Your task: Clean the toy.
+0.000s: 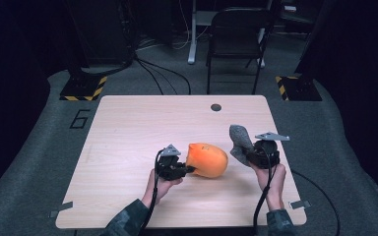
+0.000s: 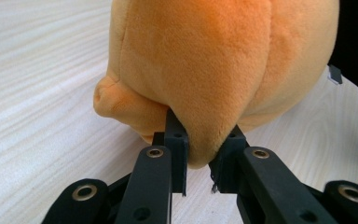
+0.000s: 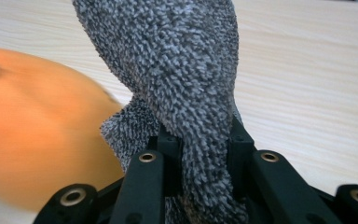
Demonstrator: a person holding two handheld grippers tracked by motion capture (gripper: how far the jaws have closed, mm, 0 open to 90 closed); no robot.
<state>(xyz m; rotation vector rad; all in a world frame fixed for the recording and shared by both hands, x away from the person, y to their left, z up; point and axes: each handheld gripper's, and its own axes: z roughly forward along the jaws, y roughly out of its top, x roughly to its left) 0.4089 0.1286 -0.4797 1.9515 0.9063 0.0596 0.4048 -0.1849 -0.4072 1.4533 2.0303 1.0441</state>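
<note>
- plainly, the orange plush toy (image 1: 207,160) lies on the wooden table (image 1: 128,128) near its front middle, on its side, between the two hands.
- left gripper (image 1: 189,169) is closed on the toy's near end: in the left gripper view its jaws pinch a pointed fold of orange pile (image 2: 200,140) at the lower edge of the body, with a small stubby lump (image 2: 114,100) of the toy just to one side.
- right gripper (image 1: 248,156) is clamped on a grey knitted sock (image 3: 186,88); in the right gripper view the nubbly fabric runs up between the jaws and flops over above them, and in the high view it stands a little off the table, just to the right of the toy and apart from it.
- handling, as i judge it: the plush looks light and very soft, so it should give under the jaws rather than resist; the fuzzy pile is not slippery, and nothing about it seems fragile.
- a pinch on a fold or seam, like the one held now, seems the sound place to take it; the round body looks too wide and too springy for the jaws to span.
- the sock looks limp and stretchy, hanging wherever it is not held; a grip near its rim would give more control of the opening than a grip mid-length.
- risk, as a guess: a shallow pinch on loose pile could slide off if the toy is pulled hard, and the sock could droop onto the table.
</note>
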